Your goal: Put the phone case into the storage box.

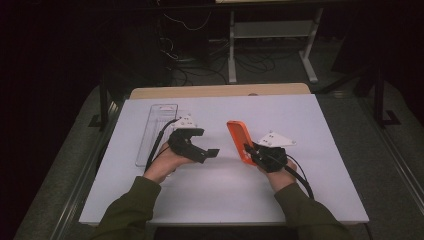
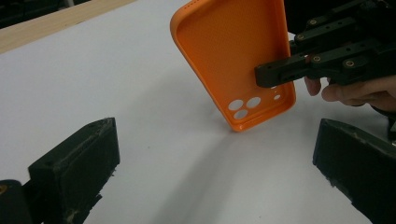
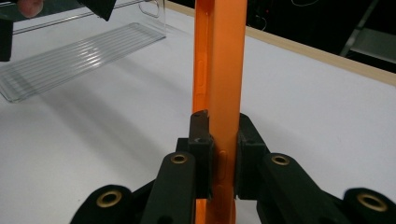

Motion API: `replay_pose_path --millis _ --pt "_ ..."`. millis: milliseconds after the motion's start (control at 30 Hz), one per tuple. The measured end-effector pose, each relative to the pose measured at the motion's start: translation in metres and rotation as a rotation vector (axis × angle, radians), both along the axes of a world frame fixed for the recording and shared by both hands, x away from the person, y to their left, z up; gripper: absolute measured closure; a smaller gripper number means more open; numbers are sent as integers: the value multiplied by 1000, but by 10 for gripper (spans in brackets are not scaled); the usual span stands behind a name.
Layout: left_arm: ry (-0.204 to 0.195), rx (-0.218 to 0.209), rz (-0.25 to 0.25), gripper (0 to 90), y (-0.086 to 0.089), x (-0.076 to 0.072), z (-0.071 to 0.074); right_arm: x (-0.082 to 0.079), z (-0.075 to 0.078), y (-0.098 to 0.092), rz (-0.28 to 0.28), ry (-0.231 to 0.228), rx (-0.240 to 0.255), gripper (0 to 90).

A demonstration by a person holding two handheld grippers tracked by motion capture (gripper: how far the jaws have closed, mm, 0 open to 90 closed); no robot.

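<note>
**Orange phone case pinched in right gripper, left gripper spread**

The phone case [image 2: 233, 60] was orange, soft-looking, w/ rounded corners, raised rim and a cluster of round camera holes near its lower end; inner face showed fine dotted texture. No brand or writing readable on it. It was held tilted, lower corner just above or on the white bench [image 1: 300, 200], cannot tell which. Right gripper [image 3: 219, 154] had its fingers [image 3: 200, 140] pinching the case by its thin sides, approx mid-length. Left gripper [image 1: 202, 150] sat near, fingers [image 2: 74, 172] spread wide, nothing between. Clear plastic tray [image 1: 155, 132] lay by bench's left edge, behind left hand [image 1: 162, 165]. Bare bench around the case, front and right.
</note>
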State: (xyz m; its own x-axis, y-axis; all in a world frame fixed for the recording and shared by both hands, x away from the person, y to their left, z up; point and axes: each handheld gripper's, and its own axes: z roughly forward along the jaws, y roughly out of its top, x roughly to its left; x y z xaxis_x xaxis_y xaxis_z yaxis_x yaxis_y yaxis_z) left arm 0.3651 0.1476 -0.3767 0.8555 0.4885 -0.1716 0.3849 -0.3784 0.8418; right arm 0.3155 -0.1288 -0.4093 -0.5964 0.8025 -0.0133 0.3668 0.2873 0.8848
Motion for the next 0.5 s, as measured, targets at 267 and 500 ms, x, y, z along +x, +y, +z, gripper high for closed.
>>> replay_pose_path --millis 267,500 --pt "22 -33 4 0 -6 1 1 -3 -1 3 4 -6 9 790" --pt "16 -37 13 0 -14 7 0 -2 1 8 1 -16 10 791"
